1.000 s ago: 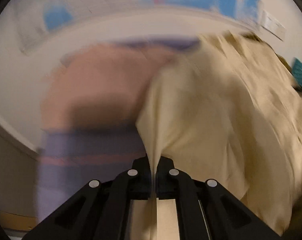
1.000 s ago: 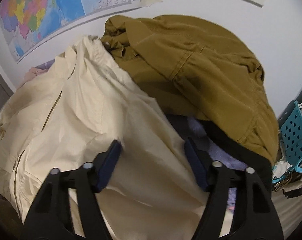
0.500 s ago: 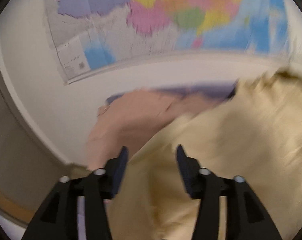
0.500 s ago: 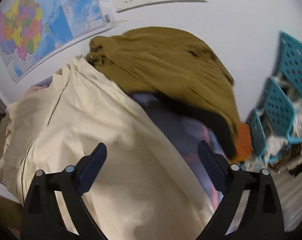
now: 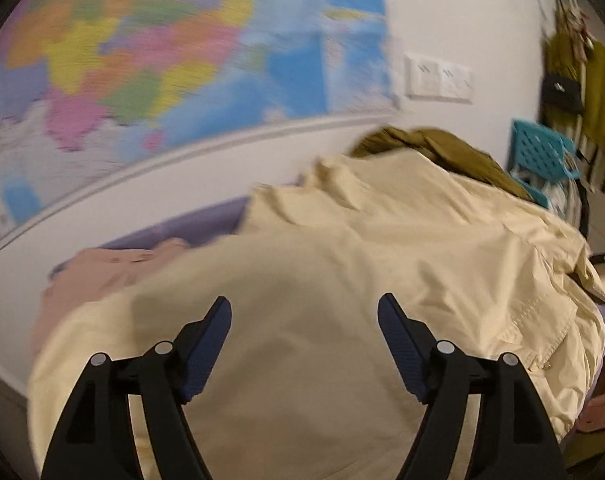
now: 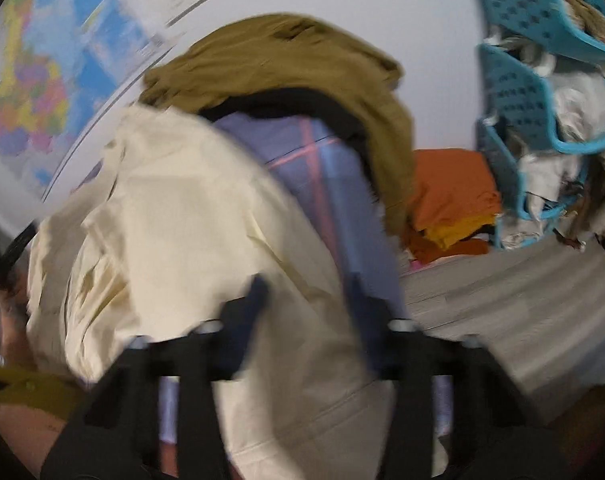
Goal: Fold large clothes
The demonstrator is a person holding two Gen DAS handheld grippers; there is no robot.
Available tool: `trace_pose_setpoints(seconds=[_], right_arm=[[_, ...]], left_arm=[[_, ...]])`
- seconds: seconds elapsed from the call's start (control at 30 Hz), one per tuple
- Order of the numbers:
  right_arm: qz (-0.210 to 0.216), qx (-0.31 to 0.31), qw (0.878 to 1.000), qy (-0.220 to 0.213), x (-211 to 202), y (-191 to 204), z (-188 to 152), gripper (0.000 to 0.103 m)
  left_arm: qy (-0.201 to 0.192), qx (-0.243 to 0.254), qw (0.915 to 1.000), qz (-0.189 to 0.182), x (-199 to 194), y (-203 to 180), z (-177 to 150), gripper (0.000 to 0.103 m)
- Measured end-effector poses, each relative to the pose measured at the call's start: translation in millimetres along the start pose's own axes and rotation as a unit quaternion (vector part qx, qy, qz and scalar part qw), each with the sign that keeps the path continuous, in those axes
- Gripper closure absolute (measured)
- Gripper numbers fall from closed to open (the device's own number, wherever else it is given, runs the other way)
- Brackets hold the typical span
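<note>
one cream jacket (image 5: 342,280), the largest item i see, lies spread across the pile with an olive-brown garment (image 6: 302,60) heaped behind it near the wall and a purple cloth with pink stripes (image 6: 330,176) between them. my left gripper (image 5: 304,320) hovers over the cream fabric, jaws spread wide and empty. my right gripper (image 6: 306,296), blurred, also stands parted over the jacket's edge, pinching nothing i can make out.

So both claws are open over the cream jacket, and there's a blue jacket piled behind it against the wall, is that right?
Not quite. The garment piled behind the cream jacket is olive-brown, not blue; the right wrist view shows it best. The rest holds: the left claw and the right claw are both open over the cream jacket.
</note>
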State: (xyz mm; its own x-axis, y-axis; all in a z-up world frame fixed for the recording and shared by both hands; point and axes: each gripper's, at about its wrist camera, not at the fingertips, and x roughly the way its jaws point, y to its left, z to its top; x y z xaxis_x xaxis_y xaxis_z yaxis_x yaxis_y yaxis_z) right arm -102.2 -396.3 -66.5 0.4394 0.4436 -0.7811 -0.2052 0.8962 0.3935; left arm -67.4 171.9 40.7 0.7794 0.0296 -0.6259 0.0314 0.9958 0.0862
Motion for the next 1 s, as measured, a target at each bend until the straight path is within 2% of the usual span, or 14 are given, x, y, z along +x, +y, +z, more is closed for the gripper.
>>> trace_pose_setpoints(seconds=[0.03, 0.13, 0.23, 0.33, 0.4, 0.5, 0.63, 0.77, 0.83, 0.9, 0.93, 0.97, 1.0], right_arm=[[0.007, -0.003, 1.0, 0.001, -1, 1, 2, 0.096], [0.023, -0.023, 0.999, -0.024, -27, 17, 22, 0.098], [0.052, -0.043, 0.995, -0.076, -79, 38, 56, 0.098], [0.083, -0.108, 0.985, -0.104, -125, 91, 87, 0.098], [0.104, -0.17, 0.975, -0.098, -141, 145, 103, 0.098], [0.151, -0.238, 0.957, -0.068, -141, 218, 117, 0.098], [0.189, -0.308, 0.932, -0.021, -108, 318, 123, 0.097], [0.209, -0.359, 0.909, 0.044, -38, 403, 123, 0.097], [0.22, -0.368, 0.9, 0.08, 0, 429, 121, 0.096], [0.215, -0.355, 0.903, 0.109, 47, 446, 119, 0.089], [0.208, -0.347, 0.907, 0.117, 63, 448, 120, 0.065], [0.199, -0.331, 0.912, 0.14, 87, 447, 121, 0.049], [0.204, -0.316, 0.913, 0.158, 106, 446, 122, 0.049]], left_arm=[[0.007, 0.006, 0.9999, -0.01, 8, -8, 1, 0.03], [0.022, 0.021, 0.9989, -0.035, 24, -28, 4, 0.03], [0.027, 0.035, 0.9978, -0.049, 28, -42, 7, 0.03], [0.022, 0.048, 0.9964, -0.066, 30, -53, 11, 0.03], [0.019, 0.048, 0.9956, -0.078, 32, -56, 13, 0.029], [0.011, 0.044, 0.9946, -0.093, 33, -58, 14, 0.029], [0.0, 0.026, 0.9934, -0.112, 29, -48, 13, 0.029], [-0.012, -0.004, 0.9935, -0.113, 19, -24, 7, 0.029], [-0.018, -0.024, 0.9937, -0.108, 13, -7, -1, 0.029], [-0.017, -0.037, 0.9943, -0.098, 9, 8, -10, 0.028], [-0.015, -0.043, 0.9945, -0.094, 8, 15, -15, 0.028], [-0.012, -0.053, 0.9947, -0.088, 6, 24, -21, 0.028], [-0.008, -0.061, 0.9946, -0.084, 5, 31, -26, 0.028]])
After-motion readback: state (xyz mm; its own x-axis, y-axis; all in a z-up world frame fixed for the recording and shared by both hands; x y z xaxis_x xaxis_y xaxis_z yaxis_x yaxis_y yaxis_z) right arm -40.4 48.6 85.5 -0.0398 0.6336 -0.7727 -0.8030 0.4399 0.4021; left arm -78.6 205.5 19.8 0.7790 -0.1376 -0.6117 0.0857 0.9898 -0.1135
